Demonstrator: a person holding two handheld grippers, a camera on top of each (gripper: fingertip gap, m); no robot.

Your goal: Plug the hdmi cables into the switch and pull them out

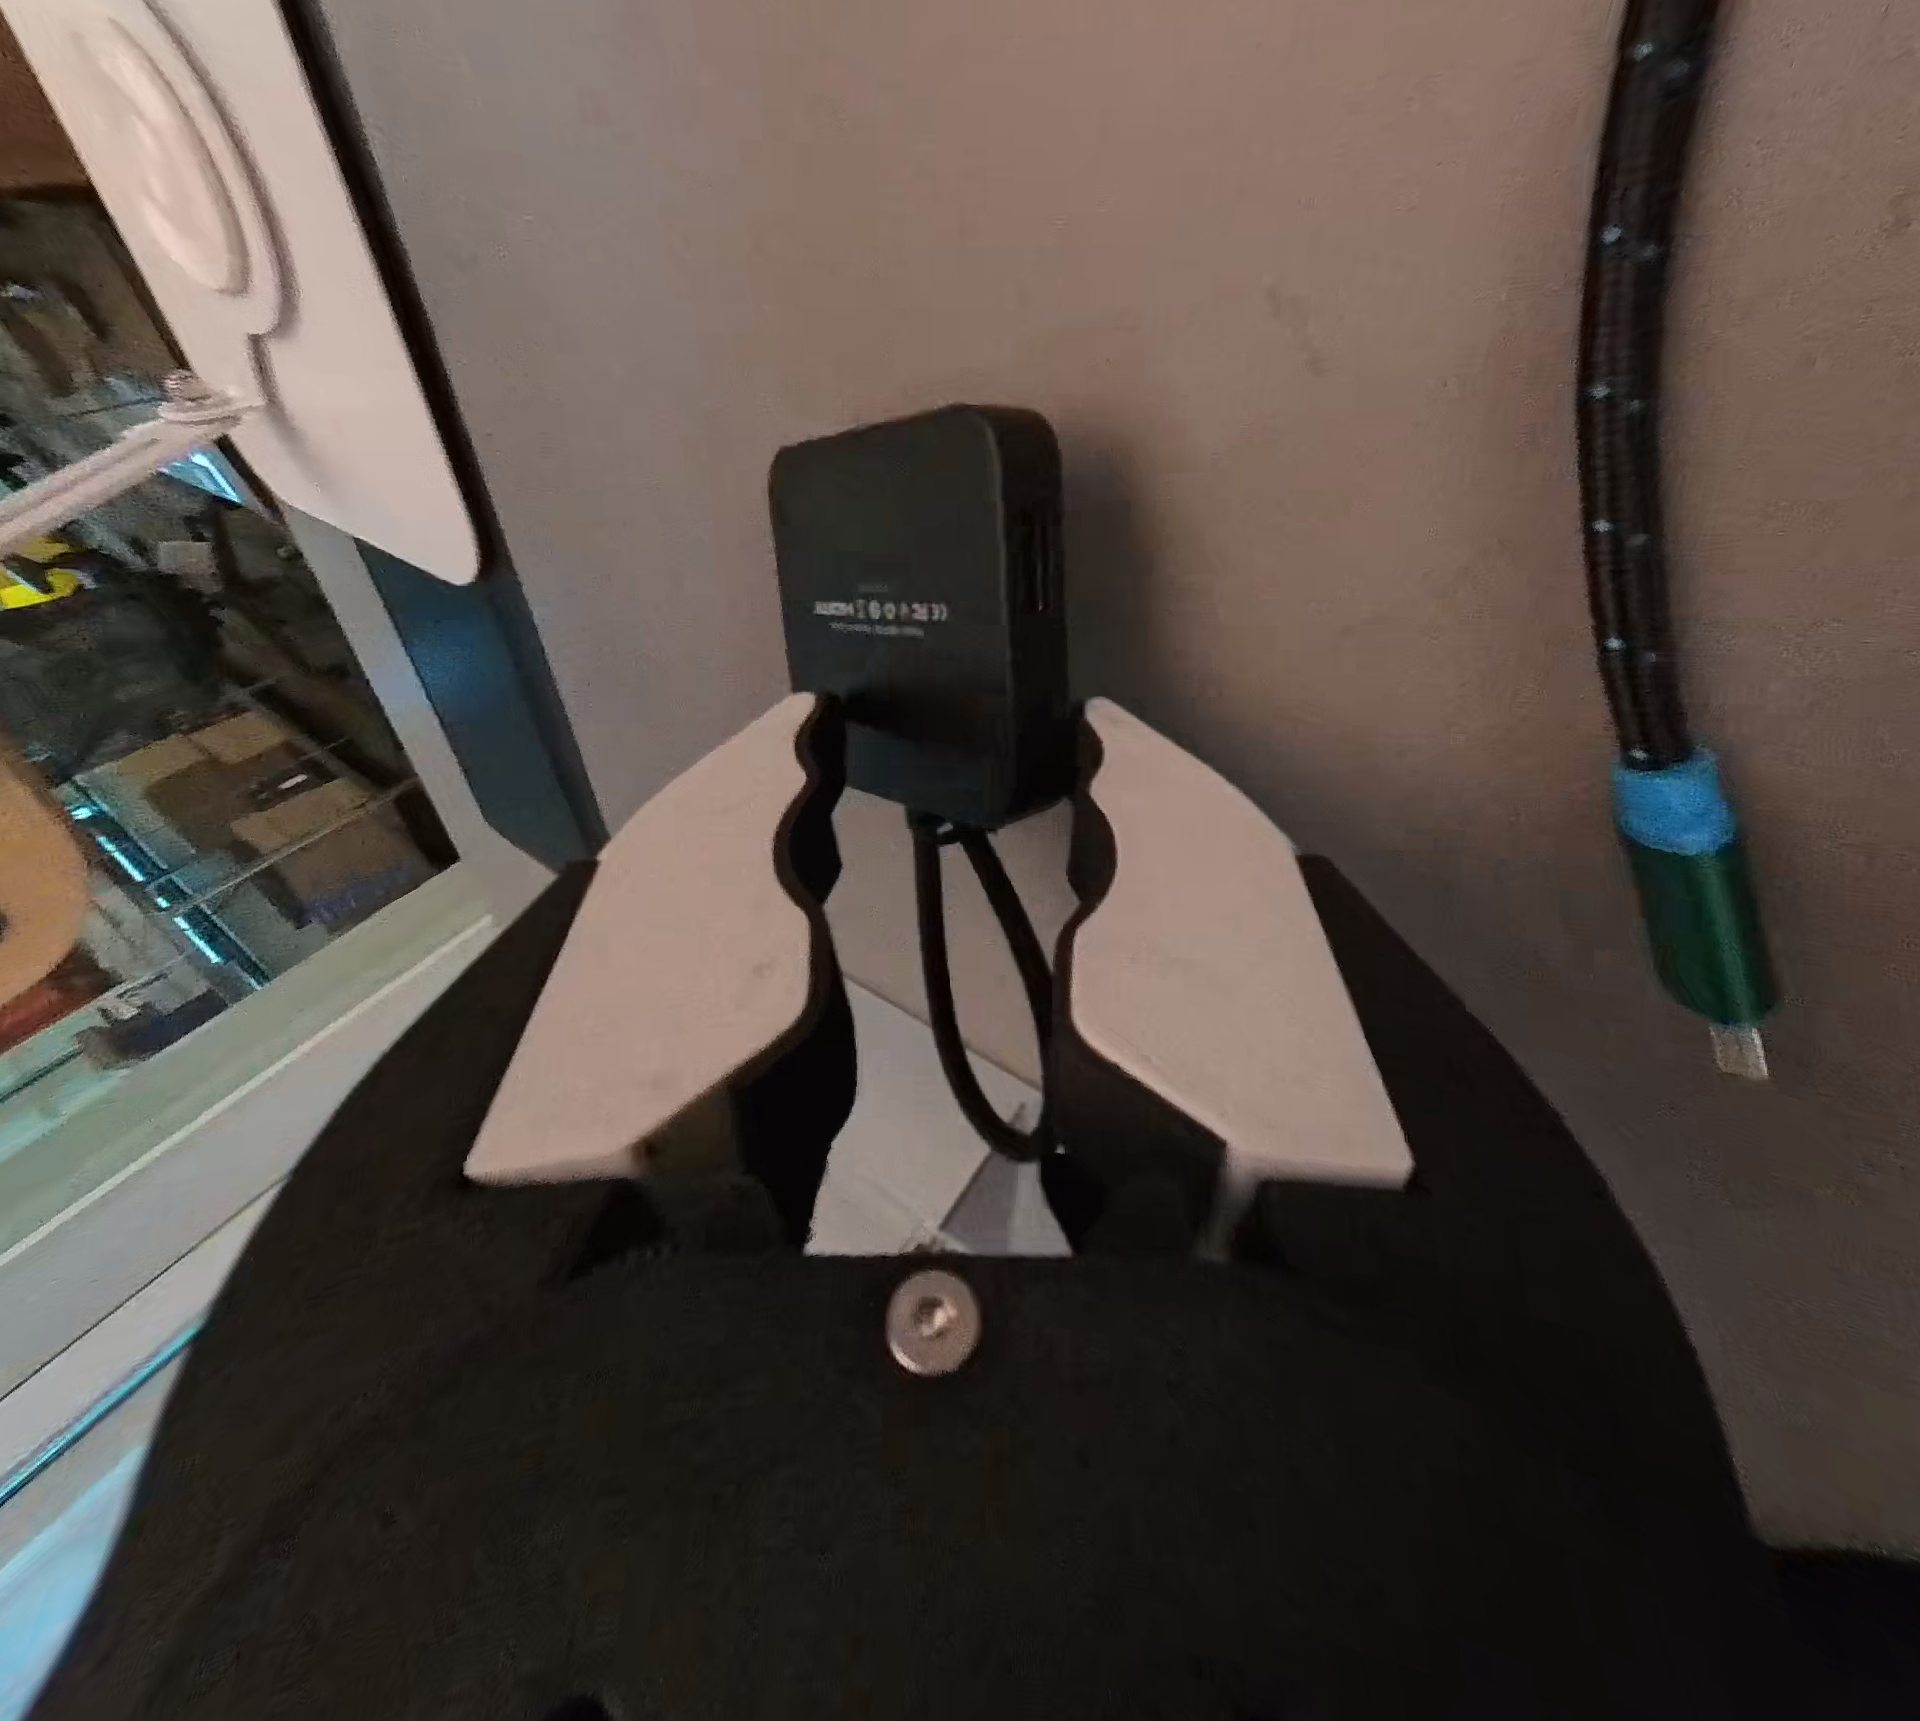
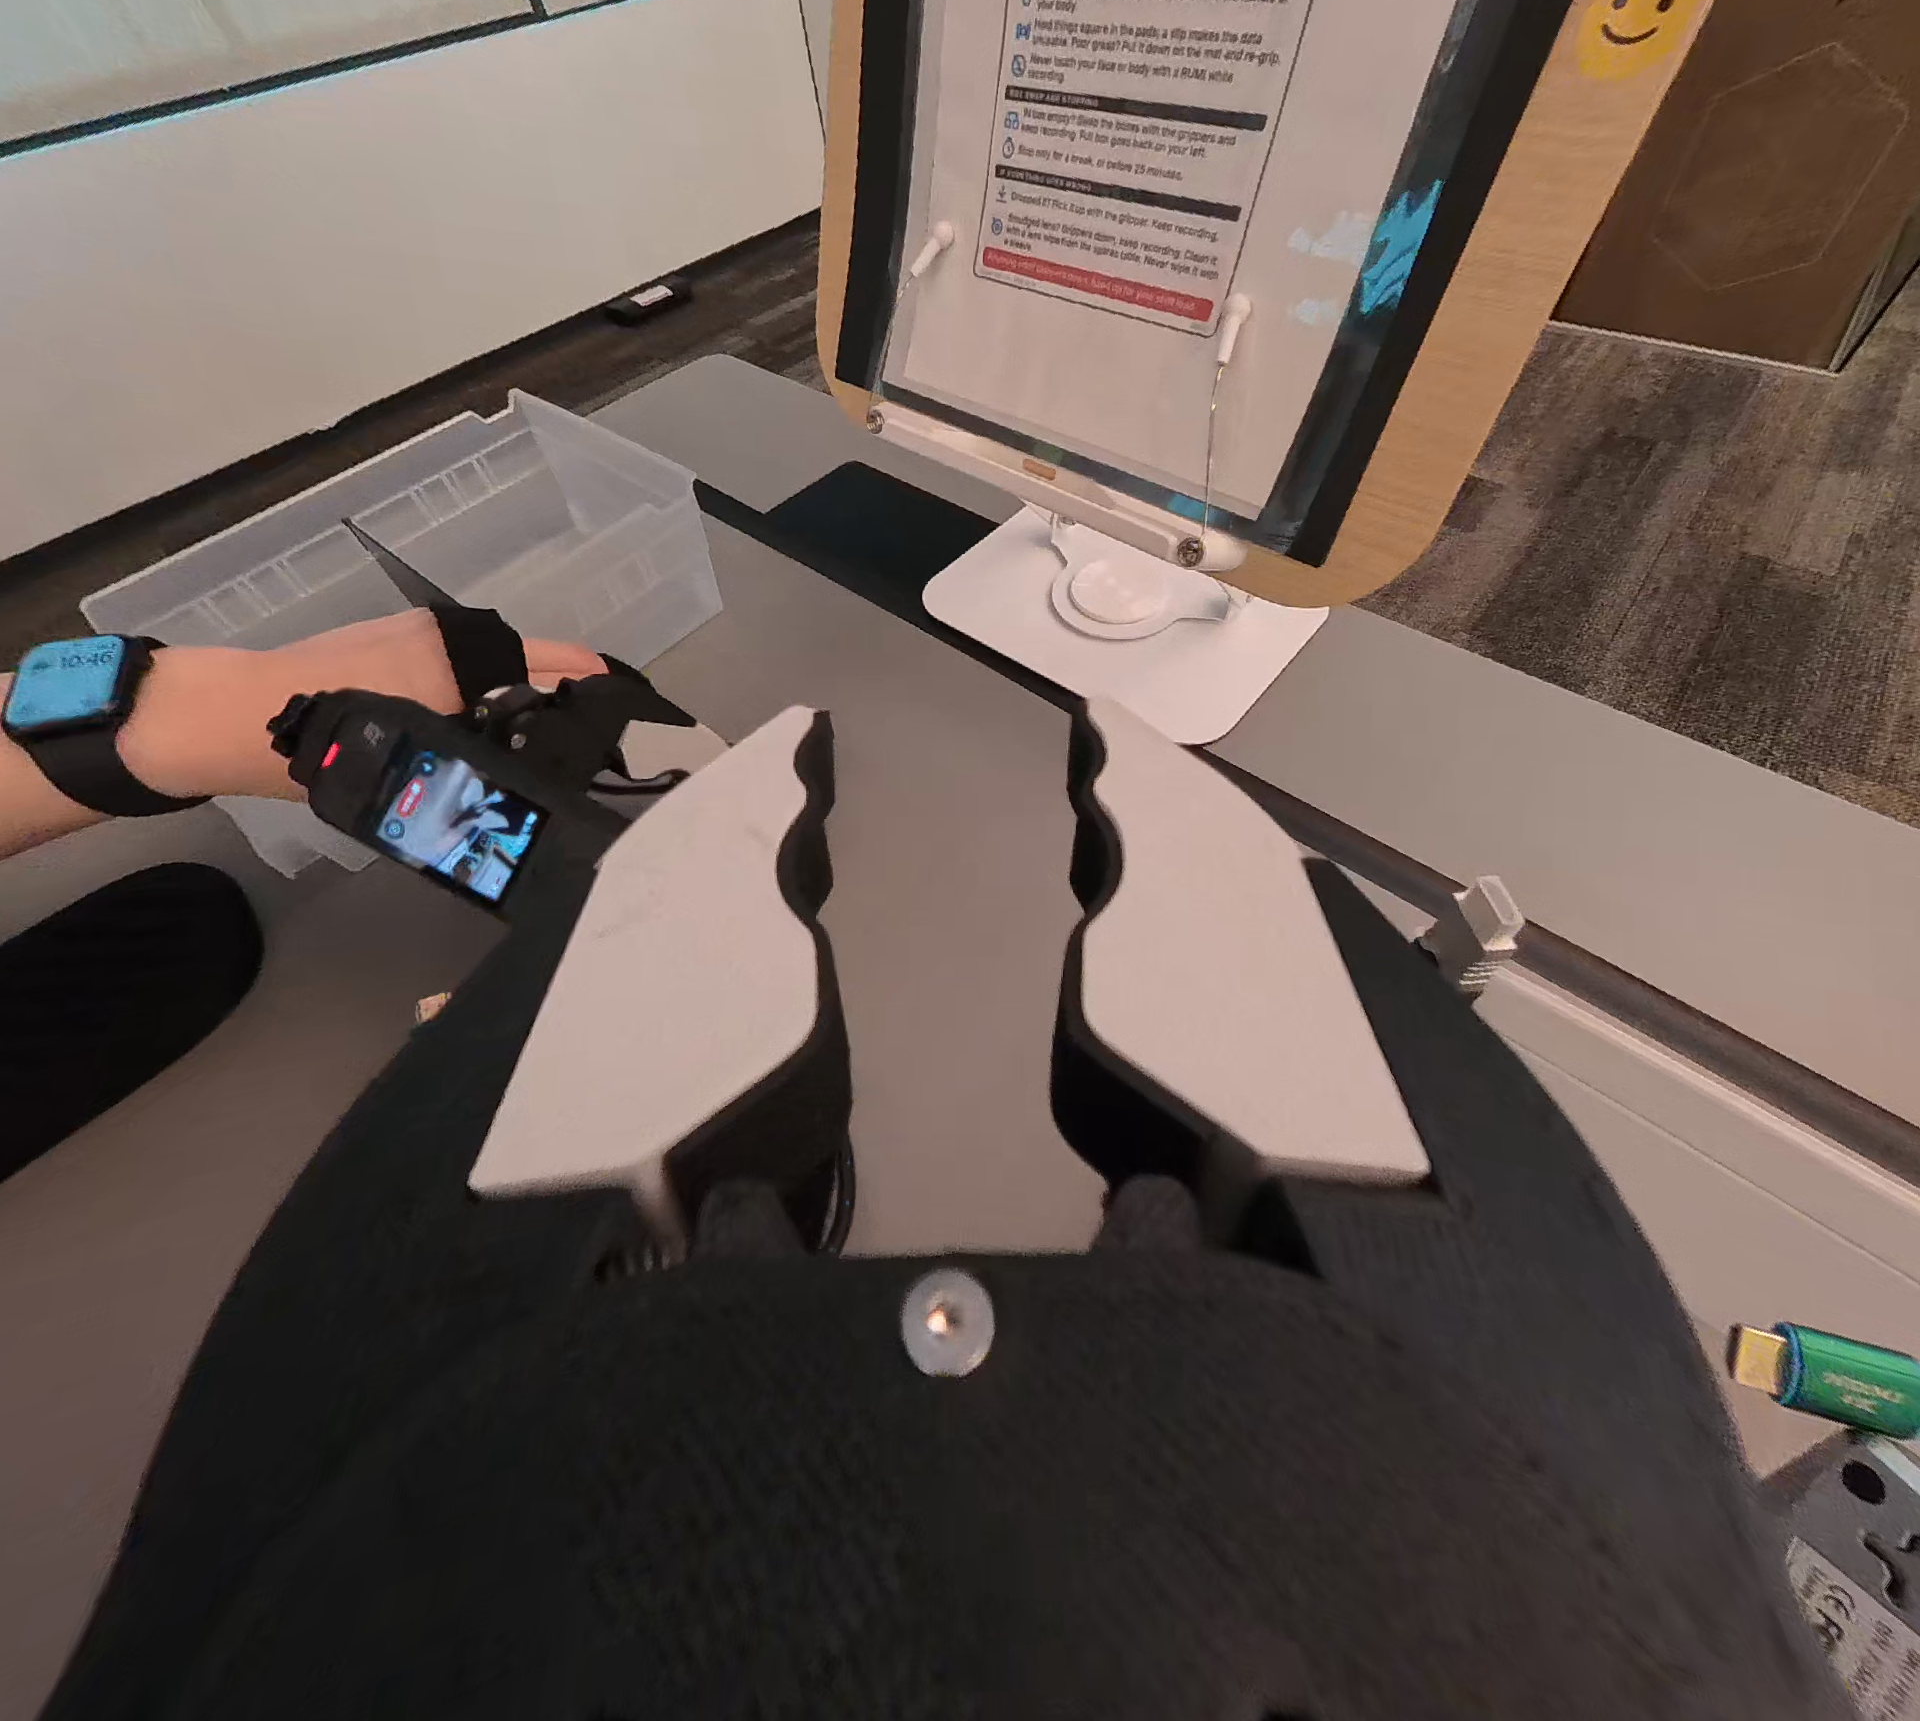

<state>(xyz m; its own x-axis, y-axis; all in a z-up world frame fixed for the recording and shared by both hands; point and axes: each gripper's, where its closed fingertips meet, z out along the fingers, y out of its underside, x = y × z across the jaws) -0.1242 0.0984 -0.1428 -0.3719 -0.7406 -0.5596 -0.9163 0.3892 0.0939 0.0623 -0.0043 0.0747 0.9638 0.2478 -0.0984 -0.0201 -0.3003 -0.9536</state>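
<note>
In the left wrist view my left gripper (image 1: 945, 741) is shut on the lower end of a small black HDMI switch (image 1: 920, 570), held upright with its ports on the right side; its thin black cord (image 1: 966, 985) loops down between the fingers. A black braided HDMI cable (image 1: 1631, 383) with a blue band and green plug (image 1: 1704, 944) lies to the right, unplugged. In the right wrist view my right gripper (image 2: 948, 741) is open and empty above the grey table (image 2: 914, 840). A green HDMI plug (image 2: 1829, 1380) lies at the lower right. The left gripper (image 2: 540, 736) shows at the left.
A white stand (image 2: 1122, 622) holding an instruction sheet on a wooden board (image 2: 1558, 269) stands at the table's back. A clear plastic bin (image 2: 468, 518) sits at the left. A grey device (image 2: 1860, 1546) lies at the lower right. A rail (image 2: 1662, 996) runs along the table's right edge.
</note>
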